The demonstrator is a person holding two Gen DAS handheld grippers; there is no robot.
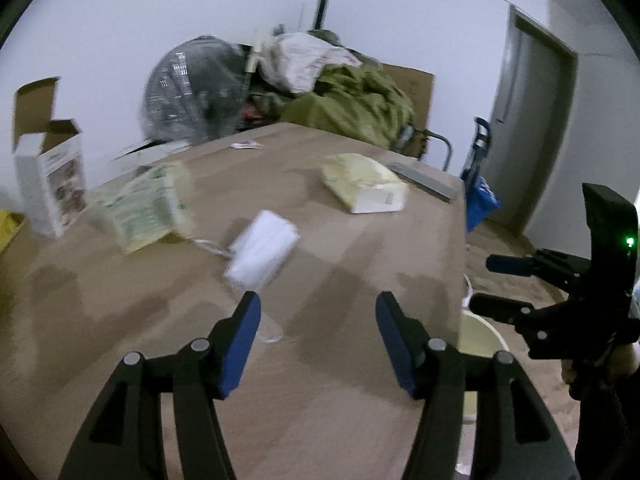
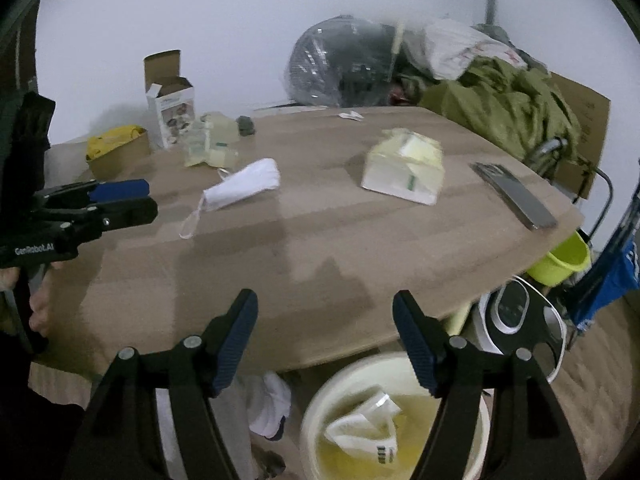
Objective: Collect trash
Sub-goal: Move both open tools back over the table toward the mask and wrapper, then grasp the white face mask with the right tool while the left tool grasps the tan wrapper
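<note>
A white face mask (image 1: 262,254) (image 2: 244,186) lies on the brown table (image 1: 340,280) (image 2: 320,232), just beyond my left gripper (image 1: 318,340) (image 2: 150,199), which is open with nothing between its blue pads. A crumpled green-yellow wrapper (image 1: 146,206) (image 2: 210,148) lies to the mask's left. A yellow tissue pack (image 1: 364,182) (image 2: 404,172) sits further right. My right gripper (image 2: 326,320) (image 1: 490,286) is open and empty at the table's near edge, above a white bin (image 2: 316,412) (image 1: 486,338) on the floor. The bin holds a white wrapper (image 2: 368,420).
An open white box (image 1: 52,184) (image 2: 172,108) stands at the table's left. A flat grey object (image 2: 516,200) lies by the right edge. Olive cloth (image 2: 504,108) and a plastic-wrapped fan (image 2: 332,68) sit behind. A green bucket (image 2: 560,260) and white appliance (image 2: 516,312) are on the floor.
</note>
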